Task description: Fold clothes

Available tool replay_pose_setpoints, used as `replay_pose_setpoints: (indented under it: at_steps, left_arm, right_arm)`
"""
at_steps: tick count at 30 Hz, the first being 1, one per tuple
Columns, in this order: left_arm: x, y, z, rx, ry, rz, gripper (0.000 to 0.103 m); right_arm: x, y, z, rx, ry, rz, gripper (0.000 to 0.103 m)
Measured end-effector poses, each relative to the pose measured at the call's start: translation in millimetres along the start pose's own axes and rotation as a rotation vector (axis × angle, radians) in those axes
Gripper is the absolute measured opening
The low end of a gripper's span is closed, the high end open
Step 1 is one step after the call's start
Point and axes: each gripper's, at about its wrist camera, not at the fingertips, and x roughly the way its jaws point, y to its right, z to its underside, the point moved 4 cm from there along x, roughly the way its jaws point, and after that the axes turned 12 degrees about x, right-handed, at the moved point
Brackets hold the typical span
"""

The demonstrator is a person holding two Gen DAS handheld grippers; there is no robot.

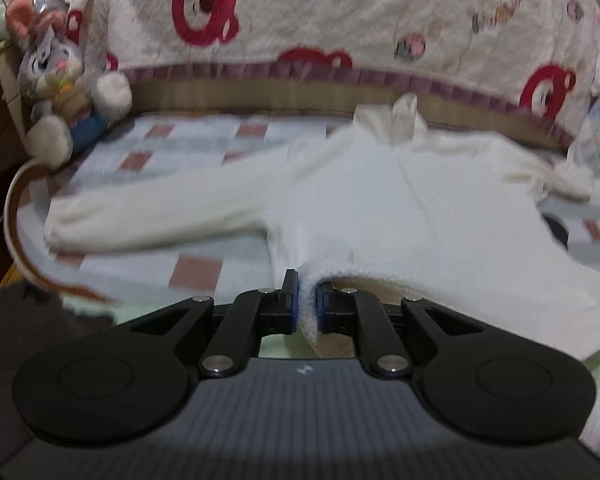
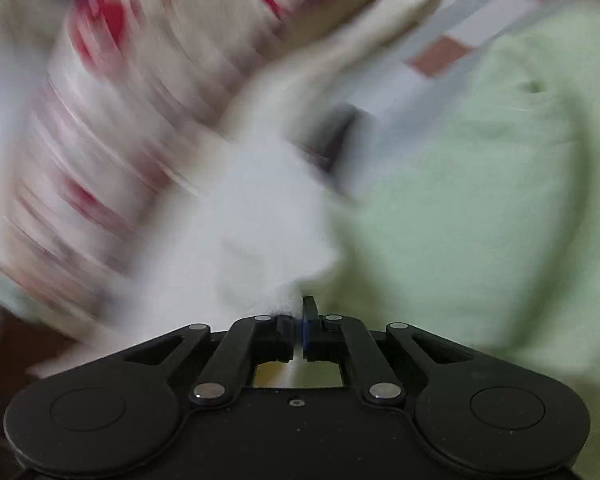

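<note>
While spread across the checked bedcover (image 1: 204, 136), soft white fleecy long-sleeved garment (image 1: 380, 200) pinched at its near hem by both tools.

Left gripper (image 1: 302, 304) nipped almost closed on a fold of hem; right gripper (image 2: 298, 328) likewise clamped tight on white fleece. Probably light, limp and bulky, prone to sag; best held at hem corners or shoulders. Left view: sleeves, plush mouse (image 1: 60, 80), patterned blanket (image 1: 340, 20). Right view: heavily blurred, with pale green sheet (image 2: 480, 200) alongside.

Both wrist views look close along their jaws, sharing the white garment (image 1: 380, 200).
</note>
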Motion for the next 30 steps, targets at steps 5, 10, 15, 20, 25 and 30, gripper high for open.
replay_pose_setpoints:
  at_steps: [5, 10, 15, 20, 25, 30]
  left_arm:
    - [39, 11, -1, 0.028, -0.087, -0.016, 0.01]
    - [29, 8, -11, 0.0, -0.089, 0.069, 0.009]
    - [-7, -24, 8, -0.183, -0.086, 0.187, 0.01]
    - [-3, -24, 61, -0.262, -0.272, 0.257, 0.01]
    - [-3, -27, 55, -0.258, -0.247, 0.249, 0.01]
    - [14, -26, 39, -0.196, -0.235, 0.206, 0.011]
  right_arm:
    - [23, -22, -3, -0.339, 0.03, 0.358, 0.004]
    - [-5, -47, -21, -0.112, 0.035, -0.011, 0.006]
    - [-14, -51, -9, -0.29, 0.067, 0.194, 0.005]
    - [-5, -27, 9, -0.29, 0.004, 0.345, 0.005]
    - [-6, -25, 7, -0.328, 0.014, 0.41, 0.007]
    - [5, -21, 8, -0.449, 0.012, 0.549, 0.037]
